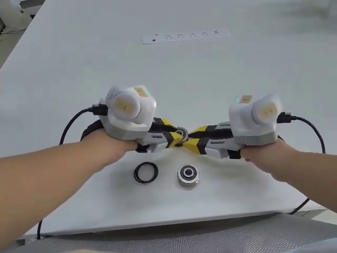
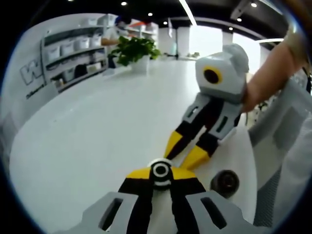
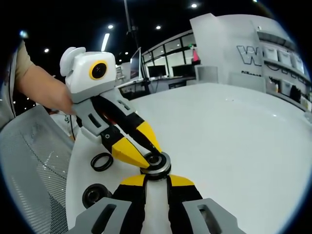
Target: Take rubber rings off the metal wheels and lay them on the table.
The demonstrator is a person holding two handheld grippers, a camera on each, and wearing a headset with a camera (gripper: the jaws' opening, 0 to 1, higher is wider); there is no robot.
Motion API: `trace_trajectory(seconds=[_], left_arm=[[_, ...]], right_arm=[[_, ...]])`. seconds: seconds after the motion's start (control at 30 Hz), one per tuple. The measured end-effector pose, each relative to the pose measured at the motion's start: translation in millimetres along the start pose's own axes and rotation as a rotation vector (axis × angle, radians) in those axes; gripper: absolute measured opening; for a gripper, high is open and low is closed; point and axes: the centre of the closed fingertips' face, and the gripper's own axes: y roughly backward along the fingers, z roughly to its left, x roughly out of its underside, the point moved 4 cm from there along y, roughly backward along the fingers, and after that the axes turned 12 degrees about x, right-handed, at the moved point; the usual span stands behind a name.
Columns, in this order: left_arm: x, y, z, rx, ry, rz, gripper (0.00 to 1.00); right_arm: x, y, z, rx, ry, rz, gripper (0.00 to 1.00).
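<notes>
Left hand-held gripper [image 1: 174,138], right hand-held gripper [image 1: 194,141], half-hidden wheel [image 1: 182,133] between

an open-plan office or lab space — a long white table [image 1: 79,68] with a power strip [image 1: 185,36], wall shelves [image 2: 73,53] of storage bins [image 2: 80,45], a potted plant [image 2: 134,48], desk monitors [image 3: 158,70], recessed ceiling lights [image 3: 194,6].

A white table [image 1: 105,52] with a power strip [image 1: 185,36], shelves [image 2: 73,53] and a plant [image 2: 134,48] beyond.
</notes>
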Motion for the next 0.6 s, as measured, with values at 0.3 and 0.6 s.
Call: trace_trajectory(seconds=[0.3, 0.6], left_arm=[[0.3, 0.2, -1.6, -0.012, 0.011, -0.010, 0.14], [0.8, 0.4, -2.2, -0.017, 0.013, -0.013, 0.14]], right_arm=[[0.5, 0.7, 0.1, 0.012, 0.009, -0.006, 0.12], [0.9, 1.8, -0.1, 0.017, 0.013, -0.011, 0.08]])
